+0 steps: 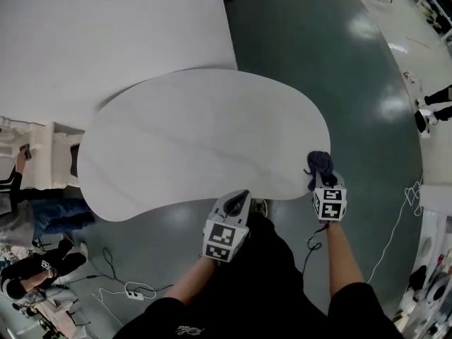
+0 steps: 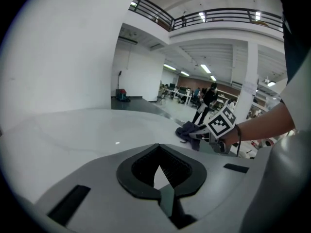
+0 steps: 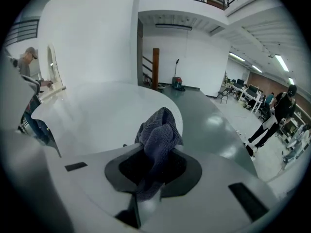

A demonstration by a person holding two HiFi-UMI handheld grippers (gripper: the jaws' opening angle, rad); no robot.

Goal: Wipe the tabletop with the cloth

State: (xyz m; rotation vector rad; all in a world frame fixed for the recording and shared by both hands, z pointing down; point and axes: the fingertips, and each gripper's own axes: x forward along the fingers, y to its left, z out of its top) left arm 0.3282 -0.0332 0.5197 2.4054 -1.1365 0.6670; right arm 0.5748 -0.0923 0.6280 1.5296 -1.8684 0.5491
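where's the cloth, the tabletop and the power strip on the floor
cloth (image 3: 159,130): right gripper view, its bunched upper fold
tabletop (image 1: 191,140): head view, bare middle of the white top
power strip (image 1: 133,294): head view, its white body

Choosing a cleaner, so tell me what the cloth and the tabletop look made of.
Cloth: dark blue-grey textile, soft and matte; a ribbed knit or weave shows in its folds.
Tabletop: white, smooth and hard, slightly glossy with a faint sheen; possibly laminate or painted board, but the look leaves that open.
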